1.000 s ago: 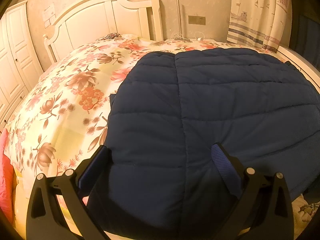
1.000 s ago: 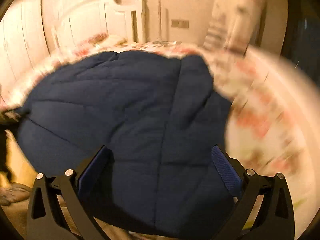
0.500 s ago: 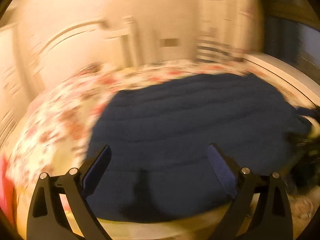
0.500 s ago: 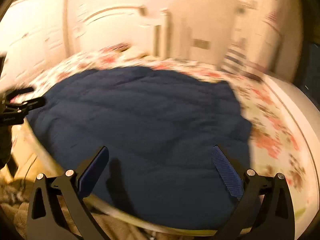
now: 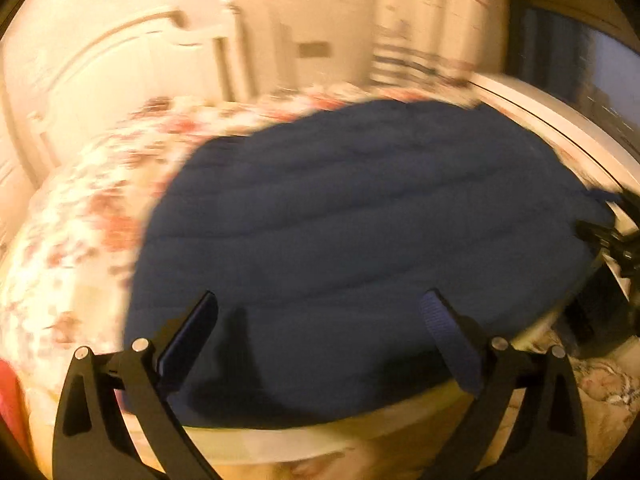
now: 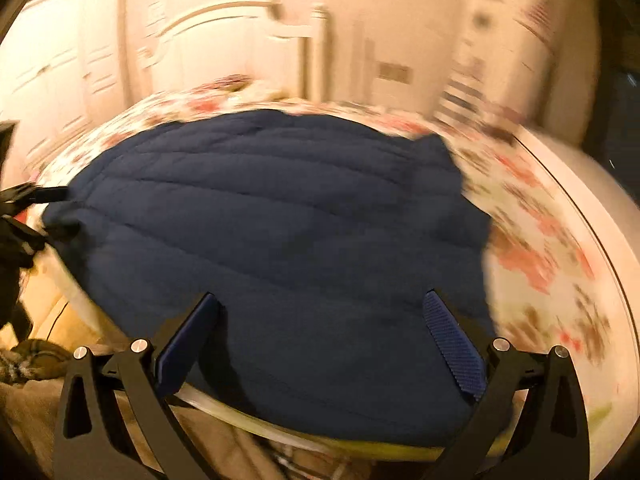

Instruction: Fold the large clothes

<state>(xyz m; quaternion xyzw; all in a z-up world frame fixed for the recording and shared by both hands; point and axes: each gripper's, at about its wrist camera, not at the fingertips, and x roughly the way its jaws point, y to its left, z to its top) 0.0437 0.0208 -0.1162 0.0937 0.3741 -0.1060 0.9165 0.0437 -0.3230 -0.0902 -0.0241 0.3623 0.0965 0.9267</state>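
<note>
A large dark blue quilted garment (image 5: 360,232) lies spread flat on the floral bed; it also shows in the right wrist view (image 6: 280,232). My left gripper (image 5: 318,322) is open and empty, held above the garment's near edge. My right gripper (image 6: 320,320) is open and empty, also above the near edge. The other gripper shows at the right edge of the left wrist view (image 5: 612,236) and at the left edge of the right wrist view (image 6: 20,216), each near a corner of the garment. Both views are blurred.
The floral bedspread (image 5: 72,240) covers the bed. A white headboard (image 6: 240,48) stands at the back, a wardrobe (image 6: 60,80) on the left, a striped curtain (image 5: 420,40) on the right. Crumpled fabric (image 6: 36,364) lies on the floor by the bed.
Both grippers have pulled back from over the garment toward the bed's near edge and lifted a little. The garment now lies further away in both views. Both stay open.
</note>
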